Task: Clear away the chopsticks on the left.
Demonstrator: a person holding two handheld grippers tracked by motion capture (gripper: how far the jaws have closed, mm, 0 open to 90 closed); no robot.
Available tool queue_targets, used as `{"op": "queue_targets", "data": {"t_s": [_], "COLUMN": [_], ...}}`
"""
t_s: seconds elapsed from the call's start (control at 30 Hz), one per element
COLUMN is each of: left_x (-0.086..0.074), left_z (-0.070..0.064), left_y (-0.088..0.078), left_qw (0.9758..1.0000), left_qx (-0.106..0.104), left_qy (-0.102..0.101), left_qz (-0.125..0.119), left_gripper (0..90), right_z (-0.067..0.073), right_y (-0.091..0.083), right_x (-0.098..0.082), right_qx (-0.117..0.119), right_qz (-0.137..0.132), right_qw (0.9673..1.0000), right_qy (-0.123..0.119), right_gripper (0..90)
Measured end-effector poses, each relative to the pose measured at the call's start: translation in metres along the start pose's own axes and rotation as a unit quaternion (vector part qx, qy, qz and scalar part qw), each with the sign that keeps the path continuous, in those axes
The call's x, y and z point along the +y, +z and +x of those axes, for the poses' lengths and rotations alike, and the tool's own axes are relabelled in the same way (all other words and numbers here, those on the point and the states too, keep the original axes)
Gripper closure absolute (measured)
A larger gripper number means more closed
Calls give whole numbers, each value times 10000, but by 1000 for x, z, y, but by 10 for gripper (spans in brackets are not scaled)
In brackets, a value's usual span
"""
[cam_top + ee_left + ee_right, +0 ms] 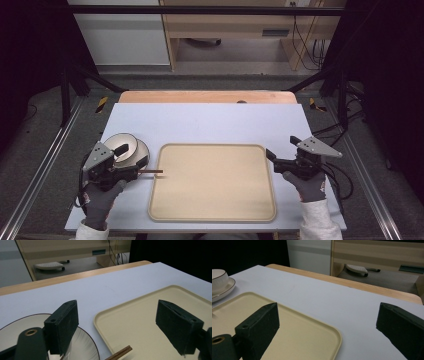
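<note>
**Tray, beige, on a white-topped table, a hand-held gripper at each side**

Tray (212,182): beige, rectangular with rounded corners and a low raised rim, nothing lying inside it apart from the tips of the chopsticks. It sits on the near half of the white table surface (210,122).

Surface and room: the white top has a wooden edge showing along its far side. Beyond the tray's far side are a grey floor, a light wooden cabinet and a white panel; dark curtains and black frame bars stand to either side. No readable writing or brand mark can be made out.

Left of the tray: a pale bowl (120,145) with a dark rim line rests on a matching plate (141,152). A pair of brown chopsticks (151,172) crosses the tray's left rim.

Left gripper (131,172): just off the tray's left edge, above the plate; jaws spread wide, holding nothing, the chopsticks lying below and between them.

Right gripper (280,152): just off the tray's right edge, jaws wide apart, holding nothing. Both are held by grey-gloved hands.
</note>
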State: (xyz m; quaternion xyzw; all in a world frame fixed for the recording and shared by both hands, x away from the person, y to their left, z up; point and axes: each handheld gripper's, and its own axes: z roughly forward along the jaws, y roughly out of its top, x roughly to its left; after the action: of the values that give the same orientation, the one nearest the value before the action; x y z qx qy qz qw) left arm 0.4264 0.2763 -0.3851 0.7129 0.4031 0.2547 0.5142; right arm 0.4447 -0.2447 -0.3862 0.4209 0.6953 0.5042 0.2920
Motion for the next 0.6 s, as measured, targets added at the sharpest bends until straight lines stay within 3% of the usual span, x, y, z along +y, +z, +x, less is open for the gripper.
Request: {"op": "queue_targets", "data": {"t_s": [0.47,0.6], "left_x": [-5,-9], "left_z": [13,22], "left_y": [-28,-39], "left_qw": [9999,9996], "left_qx": [115,279], "left_qy": [29,55], "left_qz": [-57,-11], "left_gripper": [207,206], "right_z": [13,17], "right_y": [-4,-3], "right_x": [8,9], "right_qx": [53,109], "right_qz": [8,30], "right_qw": [9999,9999], "right_qy": [-101,-117], "right_gripper": [48,49]}}
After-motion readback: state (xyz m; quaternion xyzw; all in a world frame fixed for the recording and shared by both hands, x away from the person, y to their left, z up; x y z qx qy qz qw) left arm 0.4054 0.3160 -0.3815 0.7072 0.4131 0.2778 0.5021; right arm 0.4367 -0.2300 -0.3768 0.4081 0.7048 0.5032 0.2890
